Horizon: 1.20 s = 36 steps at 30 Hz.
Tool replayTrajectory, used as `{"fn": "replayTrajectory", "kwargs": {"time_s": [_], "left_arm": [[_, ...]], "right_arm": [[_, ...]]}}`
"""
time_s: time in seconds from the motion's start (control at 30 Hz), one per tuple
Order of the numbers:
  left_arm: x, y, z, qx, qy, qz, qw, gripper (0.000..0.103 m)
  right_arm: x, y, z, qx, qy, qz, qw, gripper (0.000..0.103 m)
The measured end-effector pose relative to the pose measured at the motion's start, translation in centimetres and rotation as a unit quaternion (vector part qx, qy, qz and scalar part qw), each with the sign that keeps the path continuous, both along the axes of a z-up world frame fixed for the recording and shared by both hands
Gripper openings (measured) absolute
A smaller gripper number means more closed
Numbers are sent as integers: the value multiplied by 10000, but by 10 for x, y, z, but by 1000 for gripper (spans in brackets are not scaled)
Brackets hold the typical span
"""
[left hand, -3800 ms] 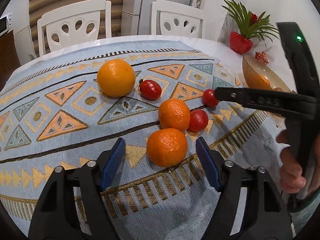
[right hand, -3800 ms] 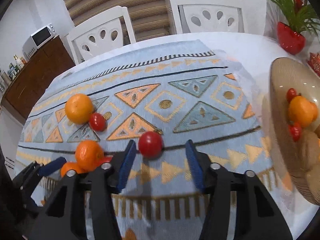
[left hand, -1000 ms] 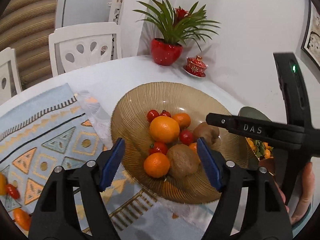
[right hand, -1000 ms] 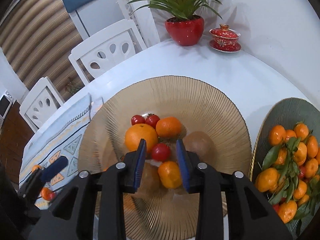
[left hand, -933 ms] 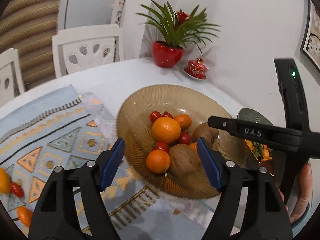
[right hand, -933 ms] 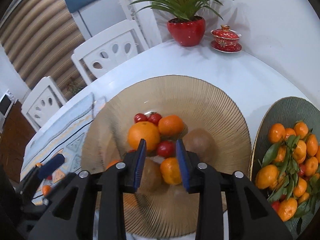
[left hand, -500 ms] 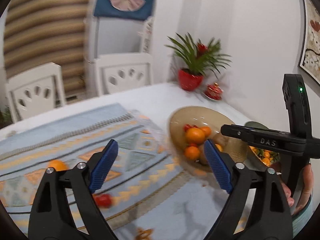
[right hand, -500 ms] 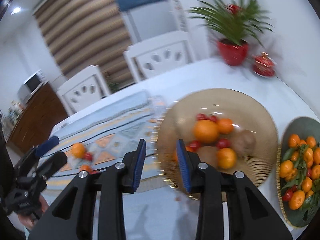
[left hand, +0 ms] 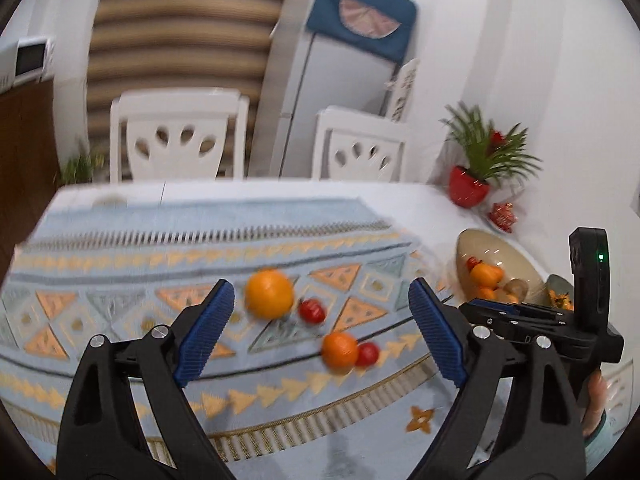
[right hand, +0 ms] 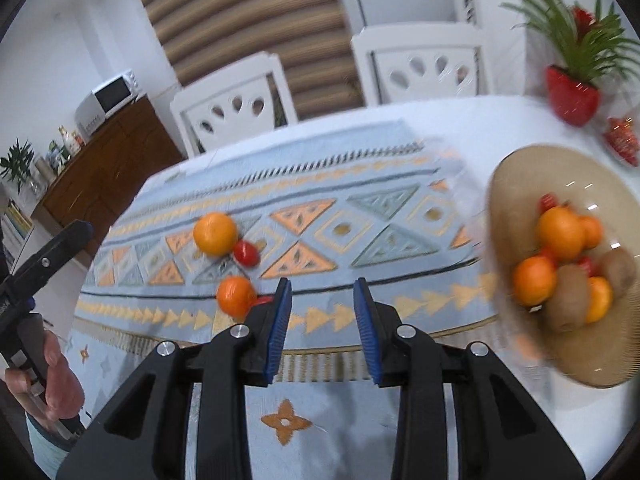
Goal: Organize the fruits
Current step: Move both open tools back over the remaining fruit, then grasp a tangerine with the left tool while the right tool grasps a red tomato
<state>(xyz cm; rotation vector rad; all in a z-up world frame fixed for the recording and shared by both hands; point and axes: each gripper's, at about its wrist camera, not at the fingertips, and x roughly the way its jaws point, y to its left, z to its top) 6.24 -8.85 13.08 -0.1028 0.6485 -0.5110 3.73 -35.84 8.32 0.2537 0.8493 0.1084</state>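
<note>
On the patterned runner lie a large orange [left hand: 269, 294] [right hand: 215, 233], a tomato [left hand: 312, 311] [right hand: 246, 252] beside it, a small mandarin [left hand: 339, 352] [right hand: 235, 295] and a second tomato [left hand: 367, 353] touching it. The amber glass bowl [right hand: 520, 178] [left hand: 476, 242] at the right holds oranges, tomatoes and kiwis. My left gripper [left hand: 320, 320] is open and empty, above the near table edge, facing the loose fruit. My right gripper [right hand: 322, 312] is open a little and empty, between the loose fruit and the bowl.
A red-potted plant [right hand: 574, 90] and a small red lidded dish [right hand: 622, 140] stand behind the bowl. Two white chairs [left hand: 178, 140] [left hand: 358, 150] are at the far side of the table. A second dish of mandarins [left hand: 558, 294] shows behind the right gripper.
Both grippers have swung left from over the bowl back to the runner. The tomato that the right gripper held is in the bowl, and the mandarin nearest the left gripper has left the runner.
</note>
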Motion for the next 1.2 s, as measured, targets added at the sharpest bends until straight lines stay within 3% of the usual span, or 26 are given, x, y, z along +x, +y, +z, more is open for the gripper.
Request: {"fn": "replayTrajectory", "kwargs": {"time_s": [0.17,0.4,0.53,0.7,1.03,1.2], "left_arm": [[16,4,-51,75,412,117,9991,87],[23,-3,-95,264,720,66,9970,85],[22,-9,-98,464,721,47,9963,83],[21,-19,-103,833,707,75,9940,83],[17,-21,-102,892,605,-8,9942,83],[14,-21,-99,713,638,-268,9951,66]], "right_arm": [[13,15,-34,-202,150,107,9996,32],[20,24,-65,-275,283,277,9988,32],[23,26,-76,-343,353,314,9983,33],[22,32,-77,-499,290,423,9974,42],[20,37,-76,-539,222,540,9968,45],[14,44,-72,-574,77,762,9954,44]]}}
